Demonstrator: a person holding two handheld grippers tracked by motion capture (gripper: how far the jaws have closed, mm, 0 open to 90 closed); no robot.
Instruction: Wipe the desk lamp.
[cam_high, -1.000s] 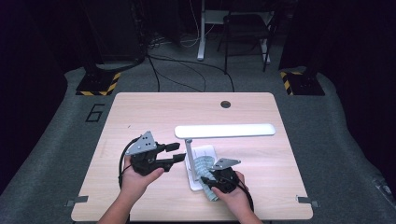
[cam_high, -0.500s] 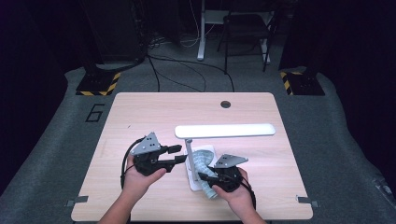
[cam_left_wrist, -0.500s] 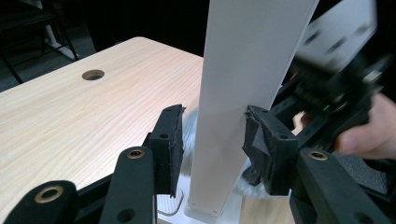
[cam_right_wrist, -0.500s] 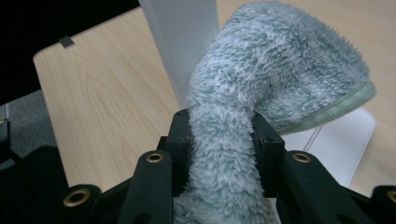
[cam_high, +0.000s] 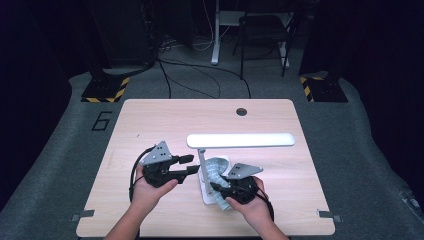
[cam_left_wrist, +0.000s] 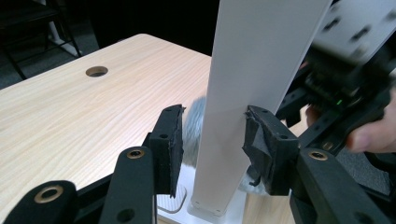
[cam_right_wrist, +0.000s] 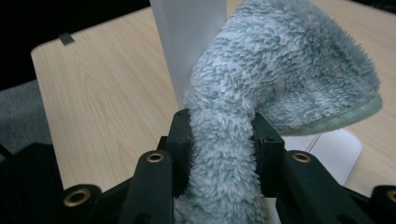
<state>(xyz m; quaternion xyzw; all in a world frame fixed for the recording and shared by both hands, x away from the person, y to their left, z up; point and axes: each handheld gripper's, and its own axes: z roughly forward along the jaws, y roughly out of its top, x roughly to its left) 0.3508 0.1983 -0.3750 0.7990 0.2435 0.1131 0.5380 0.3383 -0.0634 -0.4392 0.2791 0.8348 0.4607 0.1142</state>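
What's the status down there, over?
Right gripper shut on fuzzy cloth. Left gripper straddles white lamp post, one pad touching. Nothing in the way.

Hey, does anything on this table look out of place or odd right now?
Yes: a fluffy grey-green cloth is bunched around the foot of the white desk lamp, over its base, an odd spot for a cloth. The right gripper pinches it, while the left gripper brackets the lamp's post.
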